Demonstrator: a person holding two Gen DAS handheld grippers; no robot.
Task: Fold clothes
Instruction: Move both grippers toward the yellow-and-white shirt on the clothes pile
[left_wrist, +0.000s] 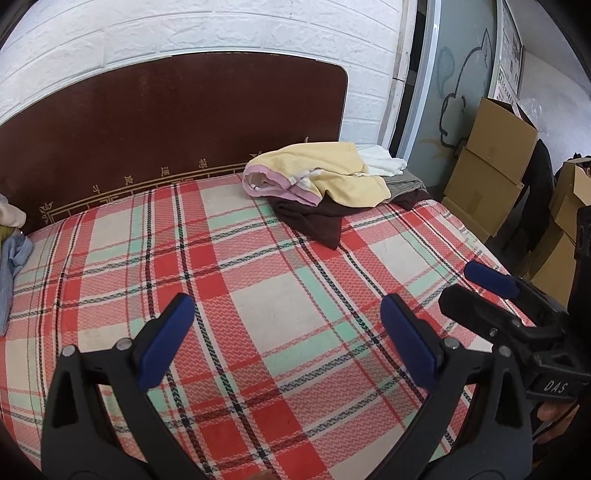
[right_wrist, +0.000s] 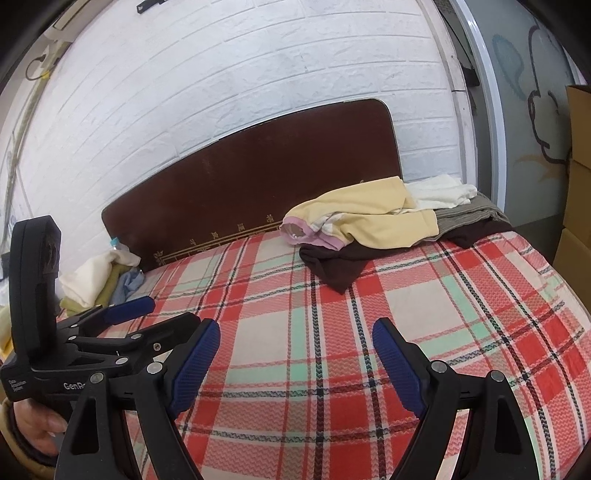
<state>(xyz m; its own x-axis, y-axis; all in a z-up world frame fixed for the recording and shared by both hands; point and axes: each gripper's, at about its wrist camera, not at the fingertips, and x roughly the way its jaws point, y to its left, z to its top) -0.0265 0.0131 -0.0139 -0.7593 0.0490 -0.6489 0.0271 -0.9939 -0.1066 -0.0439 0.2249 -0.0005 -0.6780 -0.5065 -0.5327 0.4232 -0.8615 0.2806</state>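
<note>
A heap of clothes lies at the bed's far right corner: a yellow garment with pink trim (left_wrist: 332, 166) (right_wrist: 369, 218) on top of a dark brown garment (left_wrist: 314, 218) (right_wrist: 336, 266), with white cloth (left_wrist: 380, 160) (right_wrist: 439, 192) and grey cloth (left_wrist: 406, 186) (right_wrist: 469, 214) behind. My left gripper (left_wrist: 287, 301) (right_wrist: 173, 310) hangs open over the plaid sheet (left_wrist: 258, 236) (right_wrist: 461, 295), well short of the heap and holding nothing. My right gripper (right_wrist: 295, 325) (left_wrist: 458, 282) is beside it on the right, also open with nothing between its fingers.
A second small pile of cream, green and pale blue clothes (right_wrist: 99, 277) (left_wrist: 13, 251) sits at the bed's far left. A dark brown headboard (left_wrist: 184, 122) stands against a white brick wall. Stacked cardboard boxes (left_wrist: 487, 162) stand past the bed's right edge.
</note>
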